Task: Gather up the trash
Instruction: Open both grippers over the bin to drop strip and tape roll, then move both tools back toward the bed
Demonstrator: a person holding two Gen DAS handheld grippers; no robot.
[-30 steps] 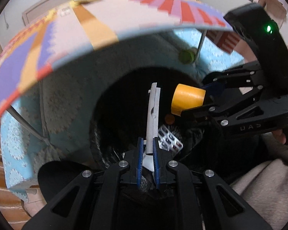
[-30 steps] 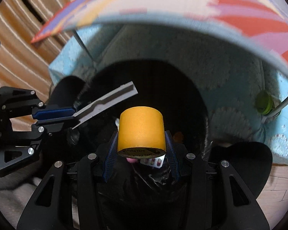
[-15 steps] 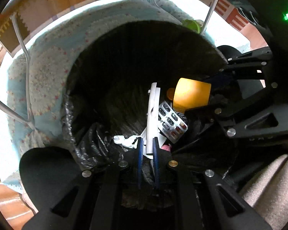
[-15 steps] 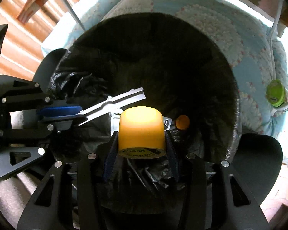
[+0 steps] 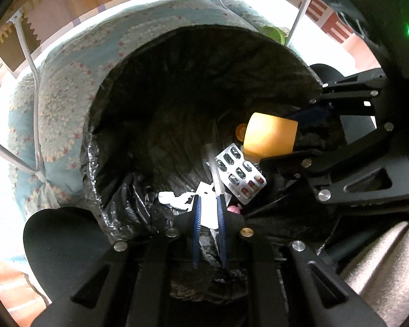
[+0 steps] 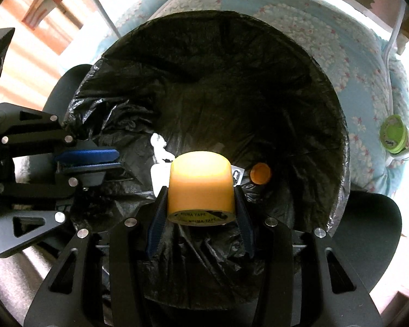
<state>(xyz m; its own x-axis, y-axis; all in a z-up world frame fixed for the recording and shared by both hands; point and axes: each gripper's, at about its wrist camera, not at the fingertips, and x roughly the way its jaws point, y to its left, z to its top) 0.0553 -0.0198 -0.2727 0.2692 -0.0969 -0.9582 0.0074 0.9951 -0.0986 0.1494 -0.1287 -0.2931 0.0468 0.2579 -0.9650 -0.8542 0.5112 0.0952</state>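
Observation:
A bin lined with a black bag fills both views. My right gripper is shut on a yellow tape roll over the bag's opening; the roll also shows in the left wrist view. My left gripper has its blue fingers slightly apart over the bag, and the grey-white strip lies below them in the bag. A pill blister pack, white scraps and an orange cap lie in the bag.
The bin stands against a light-blue floral cushion. White metal table legs rise around it. A green cup sits beside the bin. Wooden floor shows at the edges.
Both grippers have dropped from under the table toward the bag's opening. The left gripper's fingers have parted and the strip has dropped into the bag. The right gripper still holds the tape roll.

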